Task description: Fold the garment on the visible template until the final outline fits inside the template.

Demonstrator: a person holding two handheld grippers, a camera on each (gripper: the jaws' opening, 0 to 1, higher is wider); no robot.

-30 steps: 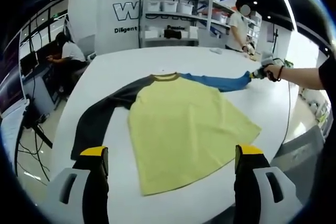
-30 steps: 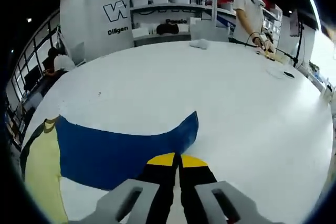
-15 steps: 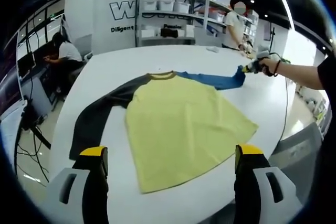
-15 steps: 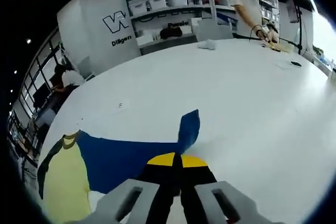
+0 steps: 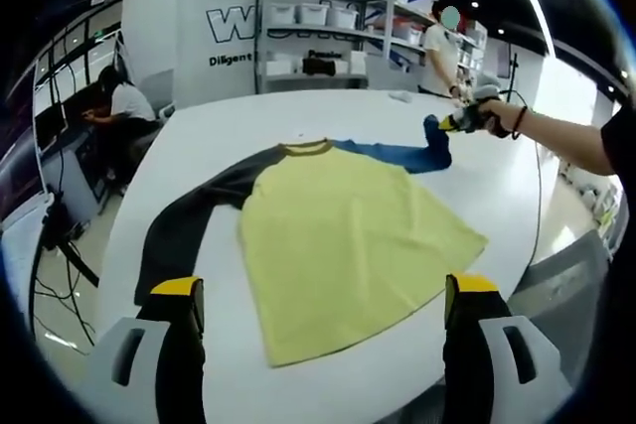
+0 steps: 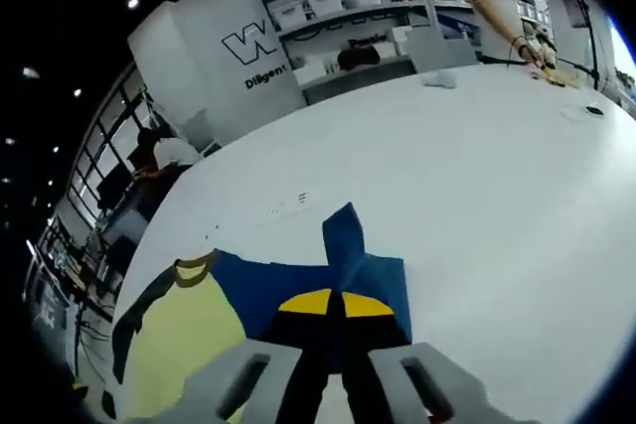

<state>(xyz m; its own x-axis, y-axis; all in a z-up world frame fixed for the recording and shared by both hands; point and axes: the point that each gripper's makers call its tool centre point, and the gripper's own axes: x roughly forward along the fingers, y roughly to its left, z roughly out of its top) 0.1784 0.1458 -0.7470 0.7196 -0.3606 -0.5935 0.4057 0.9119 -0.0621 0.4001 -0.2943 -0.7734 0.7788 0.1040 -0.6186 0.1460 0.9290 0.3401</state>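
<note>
A yellow shirt body [image 5: 348, 240] lies flat on the white table [image 5: 209, 136], with a dark sleeve [image 5: 184, 225] stretched to the left and a blue sleeve [image 5: 397, 154] to the right. My right gripper [image 6: 336, 303] is shut on the blue sleeve's cuff [image 6: 343, 240] and holds it lifted, folding back over the sleeve toward the collar [image 6: 194, 267]. In the left gripper view that gripper [image 5: 452, 124] sits in a person's hand above the sleeve end. My left gripper [image 5: 323, 290] stands open near the table's front edge, apart from the shirt's hem.
Shelves with white bins [image 5: 318, 17] stand behind the table. One person stands at the far right [image 6: 497, 7], another sits at a desk on the left [image 5: 124, 101]. Small items [image 6: 437, 78] lie at the table's far side. Cables [image 5: 55, 245] run down on the left.
My right gripper has raised the blue cuff and carried it inward toward the shirt body, so the sleeve end now doubles back. The left gripper has stayed put.
</note>
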